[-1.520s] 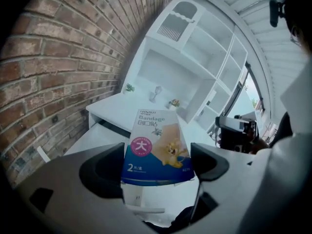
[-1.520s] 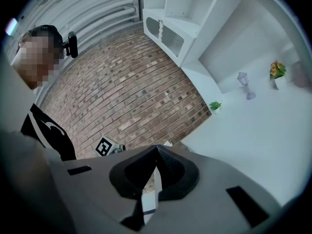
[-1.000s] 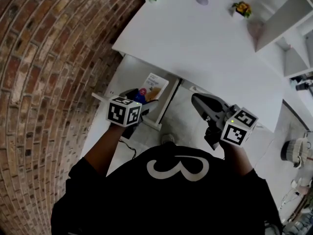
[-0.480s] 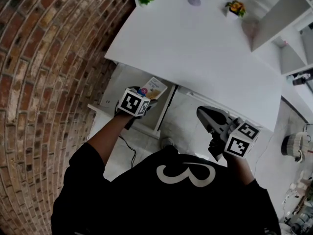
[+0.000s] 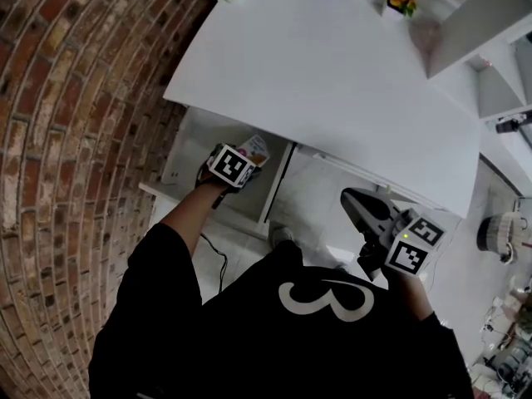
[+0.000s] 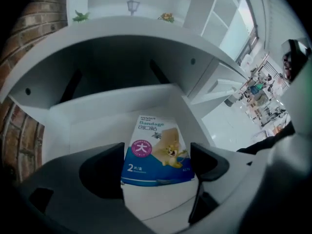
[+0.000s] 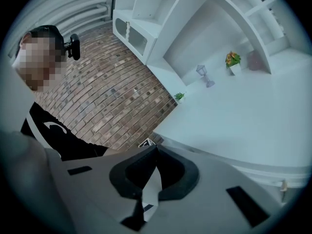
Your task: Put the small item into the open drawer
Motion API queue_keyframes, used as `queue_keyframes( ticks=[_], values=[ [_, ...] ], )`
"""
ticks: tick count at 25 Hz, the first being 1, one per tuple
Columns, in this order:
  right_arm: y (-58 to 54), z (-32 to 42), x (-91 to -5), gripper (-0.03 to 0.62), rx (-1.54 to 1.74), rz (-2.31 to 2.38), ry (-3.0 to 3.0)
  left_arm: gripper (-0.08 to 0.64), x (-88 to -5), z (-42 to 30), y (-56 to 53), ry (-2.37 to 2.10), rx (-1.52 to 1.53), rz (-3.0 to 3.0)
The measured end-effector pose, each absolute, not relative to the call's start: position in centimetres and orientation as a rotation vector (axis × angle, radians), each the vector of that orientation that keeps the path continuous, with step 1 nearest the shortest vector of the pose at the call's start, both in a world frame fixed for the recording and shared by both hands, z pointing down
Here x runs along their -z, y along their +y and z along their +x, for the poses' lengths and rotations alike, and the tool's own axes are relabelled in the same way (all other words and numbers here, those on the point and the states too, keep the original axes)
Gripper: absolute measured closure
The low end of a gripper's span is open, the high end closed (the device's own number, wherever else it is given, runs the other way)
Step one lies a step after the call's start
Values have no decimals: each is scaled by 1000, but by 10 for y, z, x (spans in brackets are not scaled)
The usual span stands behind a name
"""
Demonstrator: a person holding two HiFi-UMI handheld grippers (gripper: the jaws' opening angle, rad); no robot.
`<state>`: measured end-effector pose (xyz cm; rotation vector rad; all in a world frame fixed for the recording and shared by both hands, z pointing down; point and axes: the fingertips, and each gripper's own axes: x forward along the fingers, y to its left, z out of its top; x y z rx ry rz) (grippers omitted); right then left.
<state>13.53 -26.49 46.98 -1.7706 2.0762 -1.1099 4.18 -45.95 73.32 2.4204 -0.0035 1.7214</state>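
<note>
Now left gripper [image 6: 157, 154] jaws clamp bandage box [image 6: 155, 133], long axis into drawer [image 6: 92, 118]; right gripper [image 7: 155, 152] jaws together.

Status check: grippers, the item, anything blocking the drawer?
Left gripper shut on blue-and-white cardboard bandage box. Right gripper shut, empty, held back. Box over open white drawer, not released. Nothing seen blocking.

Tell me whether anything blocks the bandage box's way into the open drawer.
Nothing visible does. The left gripper has its jaws closed on the bandage box, right over the open drawer, and the drawer floor around the box shows nothing on it. The desk top sits above and further back, out of the path.
</note>
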Motion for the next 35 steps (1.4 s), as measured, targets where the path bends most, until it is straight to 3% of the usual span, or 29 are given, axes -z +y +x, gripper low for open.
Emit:
queue_keyframes(
  ticks=[22, 32, 34, 35],
  values=[
    [-243, 146, -484, 581, 1206, -1866, 2040, 120, -793, 38, -469, 93, -1810, 2473],
    [-251, 128, -475, 581, 1157, -1817, 2146, 97, -740, 27, -495, -30, -1768, 2612],
    [-253, 124, -470, 581, 1137, -1798, 2165, 118, -717, 27, -494, -32, -1720, 2662],
    [-254, 122, -468, 581, 1128, -1788, 2176, 169, -704, 26, -495, -43, -1692, 2696]
  ],
)
